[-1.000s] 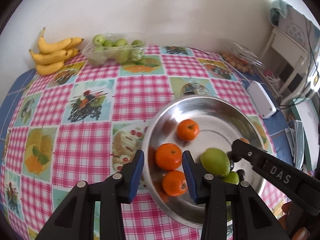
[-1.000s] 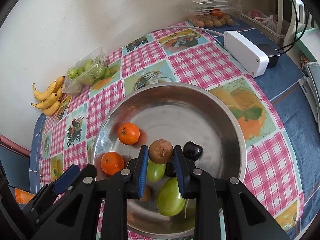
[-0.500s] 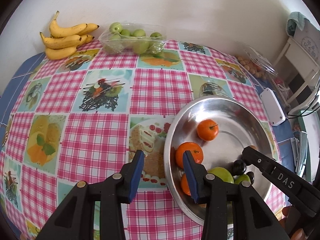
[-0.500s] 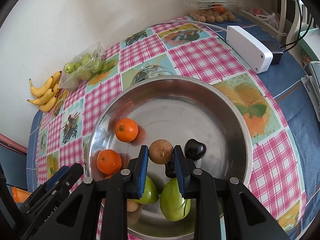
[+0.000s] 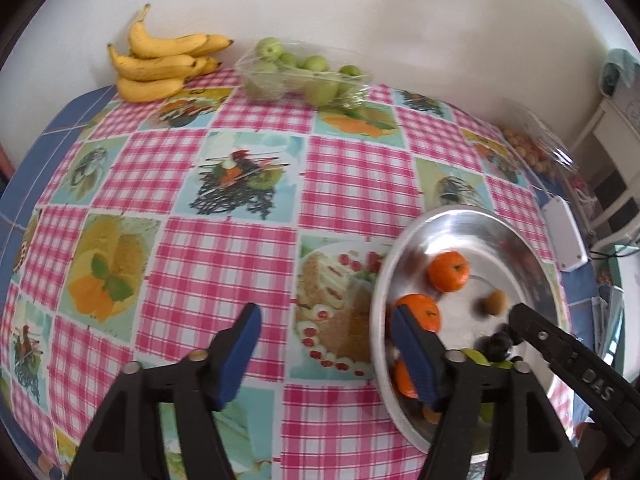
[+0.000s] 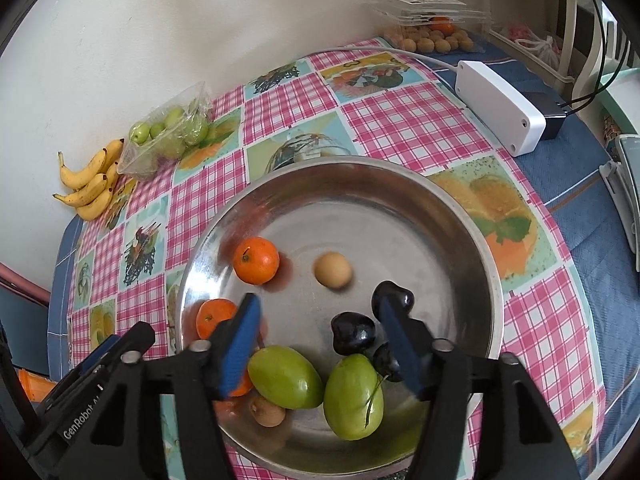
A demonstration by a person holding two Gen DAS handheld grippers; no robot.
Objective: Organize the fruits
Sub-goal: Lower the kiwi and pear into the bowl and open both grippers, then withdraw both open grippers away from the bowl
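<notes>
Now brown fruit (image 6: 333,270) beyond right tongs (image 6: 316,344) (opening, empty)

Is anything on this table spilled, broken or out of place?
Nothing spilled or damaged. The one oddity: a small tan fruit lies apart from the others on the bare floor of the metal bowl, blurred as if rolling, just beyond the empty, opening right gripper.

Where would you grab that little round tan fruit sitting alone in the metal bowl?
Across its middle, coming down from above. The tan fruit is a small ball lying free on the metal bowl floor, clear of the orange and the dark plums, so fingers fit either side. The right gripper, jaws opening with nothing between them, hangs nearest.
</notes>
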